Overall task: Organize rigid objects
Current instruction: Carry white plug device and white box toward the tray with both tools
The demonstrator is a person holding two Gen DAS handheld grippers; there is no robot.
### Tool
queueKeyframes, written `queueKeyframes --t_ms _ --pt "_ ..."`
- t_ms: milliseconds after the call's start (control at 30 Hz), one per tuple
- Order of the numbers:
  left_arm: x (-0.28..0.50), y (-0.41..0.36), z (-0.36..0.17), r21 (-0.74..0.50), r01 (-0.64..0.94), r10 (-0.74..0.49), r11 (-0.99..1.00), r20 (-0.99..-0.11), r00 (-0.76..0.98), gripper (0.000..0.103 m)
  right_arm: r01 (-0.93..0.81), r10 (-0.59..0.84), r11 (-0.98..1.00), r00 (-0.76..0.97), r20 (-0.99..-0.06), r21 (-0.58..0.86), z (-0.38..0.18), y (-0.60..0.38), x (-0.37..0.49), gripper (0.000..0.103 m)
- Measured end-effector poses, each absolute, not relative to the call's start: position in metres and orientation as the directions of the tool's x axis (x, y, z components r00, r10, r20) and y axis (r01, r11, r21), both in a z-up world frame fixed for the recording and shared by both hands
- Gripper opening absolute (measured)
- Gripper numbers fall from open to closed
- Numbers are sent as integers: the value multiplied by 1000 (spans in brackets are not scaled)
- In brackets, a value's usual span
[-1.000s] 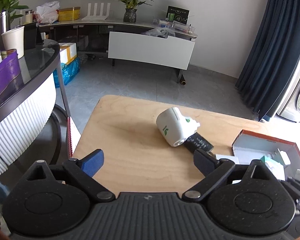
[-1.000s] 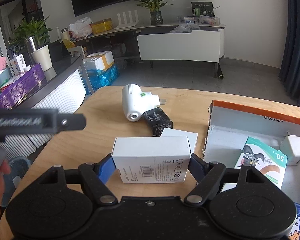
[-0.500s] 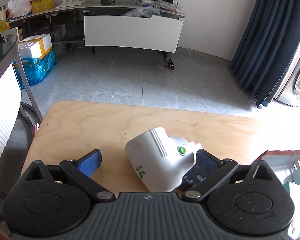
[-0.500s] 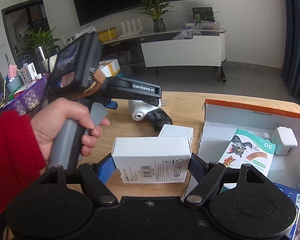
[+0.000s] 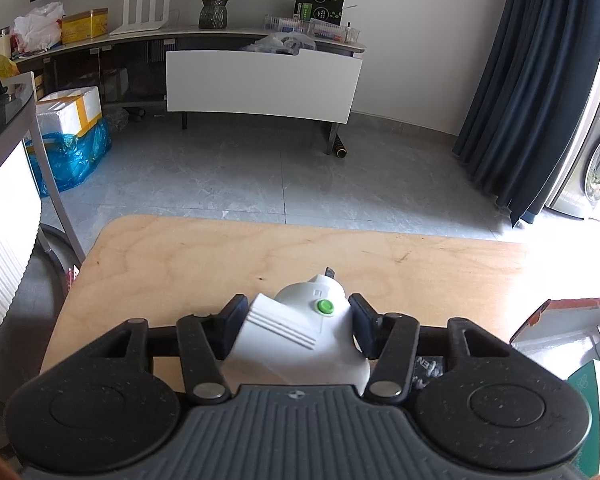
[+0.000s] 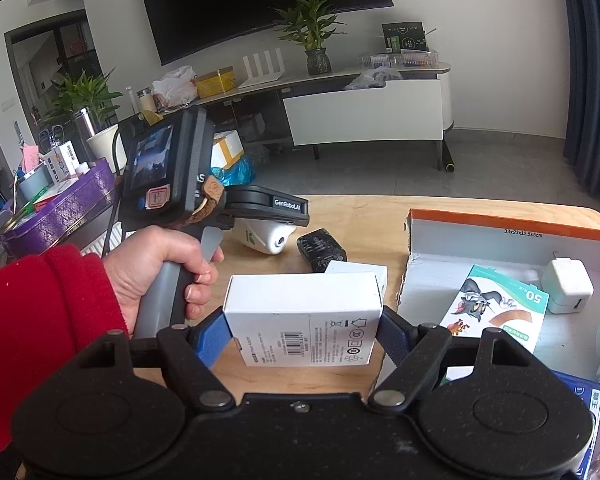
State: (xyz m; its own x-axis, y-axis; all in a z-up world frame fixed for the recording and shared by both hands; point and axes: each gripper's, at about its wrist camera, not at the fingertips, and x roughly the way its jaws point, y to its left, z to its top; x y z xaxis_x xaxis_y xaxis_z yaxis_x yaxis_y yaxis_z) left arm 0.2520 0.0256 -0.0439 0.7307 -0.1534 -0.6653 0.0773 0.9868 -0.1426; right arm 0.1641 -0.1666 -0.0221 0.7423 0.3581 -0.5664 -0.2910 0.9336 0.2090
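Two grips set, both items due for the tray

In the left wrist view, the left gripper [image 5: 296, 320] had just been closing, and its pads were seen pressed on both flanks of the white plug [image 5: 300, 340], which lay near on the table [image 5: 172, 264]; a straight lift was judged best, so that the rounded shell would not be squeezed out. In the right wrist view, the right gripper [image 6: 304, 334] was seen clamped wide on the white box [image 6: 304, 316], held just left of the tray [image 6: 512, 228]; it was judged that the box should be carried right, over the wall, and set clear of the charger [image 6: 568, 286].
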Motion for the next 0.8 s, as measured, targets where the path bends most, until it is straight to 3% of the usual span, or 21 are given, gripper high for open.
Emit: queueKeyframes --t_ms 267,467,800 --pt "210 29 -40 -86 104 -135 991 -656 743 55 -281 353 936 755 -553 214 -15 -171 155 92" --pt "198 29 -50 -58 131 -137 990 -647 750 63 -288 355 935 756 -549 209 -11 -168 146 92" --pt "175 36 -42 -101 118 -155 988 -619 770 58 -264 329 944 773 -542 196 -3 -173 134 92"
